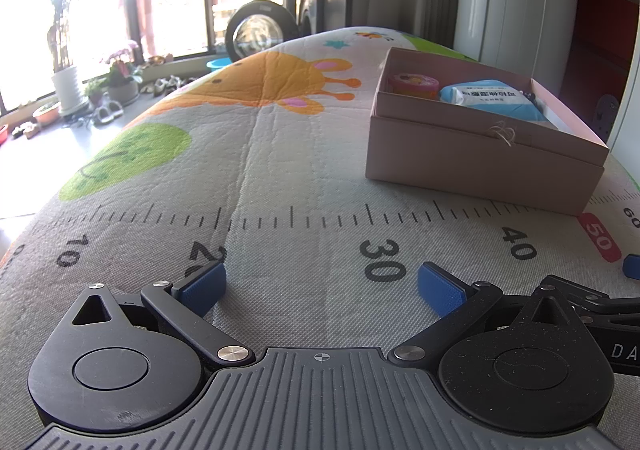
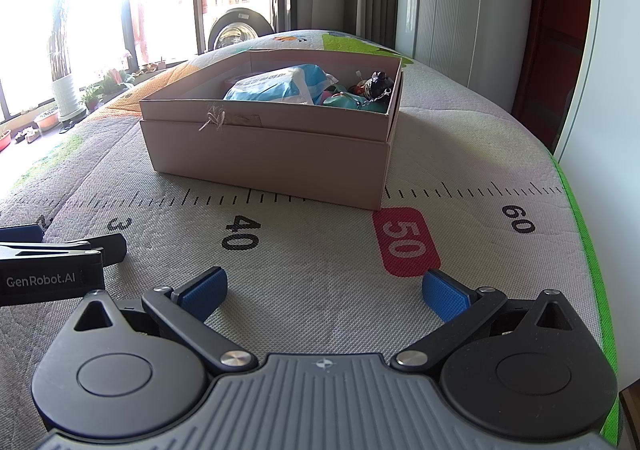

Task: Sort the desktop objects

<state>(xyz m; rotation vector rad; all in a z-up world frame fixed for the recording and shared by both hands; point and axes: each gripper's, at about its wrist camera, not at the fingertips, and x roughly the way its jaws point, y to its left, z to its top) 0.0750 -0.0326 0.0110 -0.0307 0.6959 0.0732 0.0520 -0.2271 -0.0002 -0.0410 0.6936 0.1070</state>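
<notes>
A pink cardboard box (image 1: 472, 165) stands on the play mat, at the right in the left wrist view and centre in the right wrist view (image 2: 272, 153). Inside lie a blue-white tissue pack (image 1: 496, 99) (image 2: 276, 87), a pink round tin (image 1: 414, 83), and a dark figurine keychain (image 2: 374, 85) with a teal item (image 2: 344, 99). My left gripper (image 1: 322, 284) is open and empty, low over the mat near the 20–30 marks. My right gripper (image 2: 324, 290) is open and empty near the 40–50 marks, in front of the box.
The mat (image 1: 280, 153) has a printed ruler and cartoon giraffe. My left gripper's body (image 2: 52, 262) shows at the left of the right wrist view. The mat's green edge (image 2: 580, 209) is at the right. Potted plants (image 1: 68, 85) stand by the window.
</notes>
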